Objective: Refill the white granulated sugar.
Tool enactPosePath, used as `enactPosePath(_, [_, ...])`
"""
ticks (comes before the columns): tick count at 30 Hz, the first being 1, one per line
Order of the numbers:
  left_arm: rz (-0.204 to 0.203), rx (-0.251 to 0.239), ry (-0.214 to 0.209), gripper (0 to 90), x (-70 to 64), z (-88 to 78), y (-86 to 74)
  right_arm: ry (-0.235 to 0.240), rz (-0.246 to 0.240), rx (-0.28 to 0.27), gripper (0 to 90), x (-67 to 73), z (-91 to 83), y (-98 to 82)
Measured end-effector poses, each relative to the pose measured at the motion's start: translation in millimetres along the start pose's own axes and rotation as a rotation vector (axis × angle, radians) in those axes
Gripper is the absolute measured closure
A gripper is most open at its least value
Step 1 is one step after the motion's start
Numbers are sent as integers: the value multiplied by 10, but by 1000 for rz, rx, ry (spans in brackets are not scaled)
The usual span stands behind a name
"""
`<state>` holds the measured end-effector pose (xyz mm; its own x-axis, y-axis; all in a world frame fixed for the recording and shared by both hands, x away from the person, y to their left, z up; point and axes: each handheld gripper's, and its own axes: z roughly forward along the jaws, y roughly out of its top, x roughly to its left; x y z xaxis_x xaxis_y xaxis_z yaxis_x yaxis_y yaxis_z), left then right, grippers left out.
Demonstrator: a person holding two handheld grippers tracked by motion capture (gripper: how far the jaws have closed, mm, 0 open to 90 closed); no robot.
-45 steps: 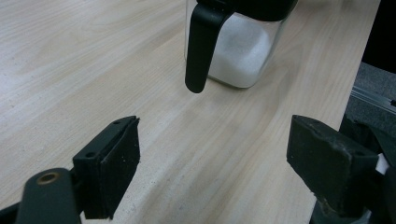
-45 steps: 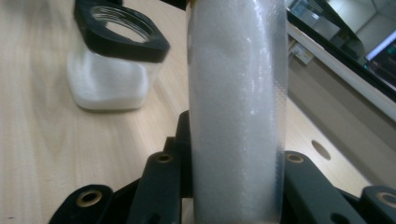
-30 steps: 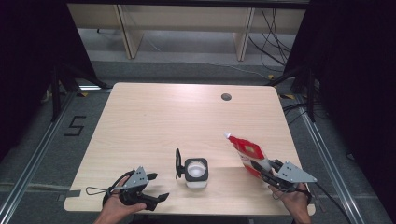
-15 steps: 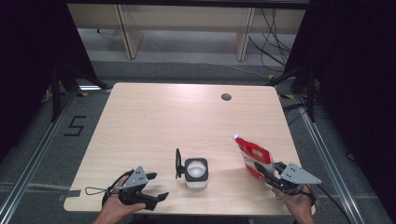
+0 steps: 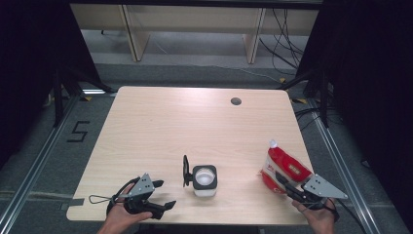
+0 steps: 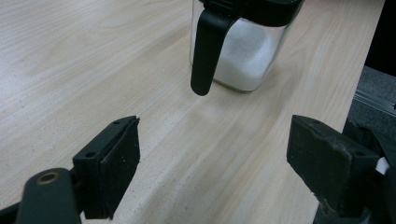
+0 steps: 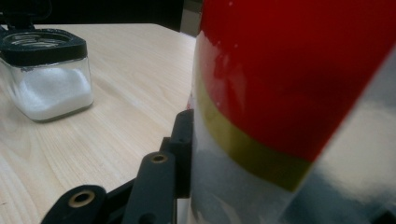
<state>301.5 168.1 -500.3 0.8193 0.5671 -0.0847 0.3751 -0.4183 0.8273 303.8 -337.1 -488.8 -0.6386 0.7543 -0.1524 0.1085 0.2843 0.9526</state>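
One gold band (image 7: pixel 252 149) across the red pouch (image 7: pixel 299 70), close up.

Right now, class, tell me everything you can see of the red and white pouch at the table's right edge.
The pouch is a soft, glossy refill bag: red upper part, a yellow-green band, a whitish lower part, and a small white spout at its far end. It lies tilted near the table's right edge, spout pointing away from the person. The right gripper has its jaws around the near end; one black jaw lies against the pouch's side in the right gripper view. Nothing else touches it.
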Motion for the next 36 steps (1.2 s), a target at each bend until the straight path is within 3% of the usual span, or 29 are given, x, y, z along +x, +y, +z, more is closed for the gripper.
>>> enactPosePath(1, [-2,-1,0,168,-1,1,-1,-1,-28,-12,681,-7,15,2])
enactPosePath(3, [-2,-1,1,168,-1,-3,-2,-11,-9,-6,661,13,11,6])
enactPosePath(4, [-29,-3,5,168,-16,-3,-6,-24,-8,-14,639,11,12,6])
enactPosePath(5, [-21,-12,4,168,-10,0,-9,-19,16,11,621,19,-7,13])
enactPosePath(7, [-26,-9,8,168,-11,-3,-10,-31,2,-3,584,14,-5,18])
enactPosePath(11, [-22,-4,6,168,-12,-4,-3,-35,43,21,498,55,-41,16])
enactPosePath(13, [-26,-9,10,168,-9,-1,-9,-47,37,21,421,60,-52,18])
enactPosePath(14, [-29,-14,6,168,-10,-1,-8,-68,76,23,396,91,-70,22])
enactPosePath(16, [-12,-18,12,168,3,-2,-7,-68,106,44,349,105,-121,46])
enactPosePath(17, [-19,-19,13,168,1,-2,-7,-78,68,31,326,82,-129,52])
enactPosePath(18, [-18,-19,13,168,1,-3,-7,-86,73,50,301,95,-165,64])
enactPosePath(20, [-18,-19,13,168,1,-3,-6,-115,151,69,278,139,-231,74])
enactPosePath(21, [-20,-18,14,168,2,-6,-3,-122,141,70,263,119,-260,70])
enactPosePath(22, [-11,-1,13,168,13,-18,3,-148,172,68,260,136,-295,72])
enactPosePath(23, [-35,-8,13,168,2,-16,0,-156,168,64,256,131,-317,68])
enactPosePath(25, [-25,-20,14,168,13,-17,0,-176,177,54,249,147,-390,65])
enactPosePath(26, [-31,-25,14,168,11,-15,2,-184,211,63,247,183,-413,69])
enactPosePath(28, [-28,-27,17,168,14,-15,4,-195,200,78,234,197,-447,61])
enactPosePath(29, [-41,-23,14,168,12,-18,6,-207,209,87,231,214,-461,57])
enactPosePath(30, [-27,-18,13,168,20,-26,12,-214,223,89,229,240,-473,53])
enactPosePath(31, [-46,-20,12,168,12,-25,11,-205,202,97,229,239,-483,52])
enactPosePath(32, [-49,-22,13,168,12,-26,14,-210,222,115,225,276,-494,54])
enactPosePath(34, [-62,-33,13,168,3,-24,16,-214,213,138,220,317,-504,47])
enactPosePath(36, [-21,-35,9,168,32,-31,25,-217,185,168,210,338,-517,40])
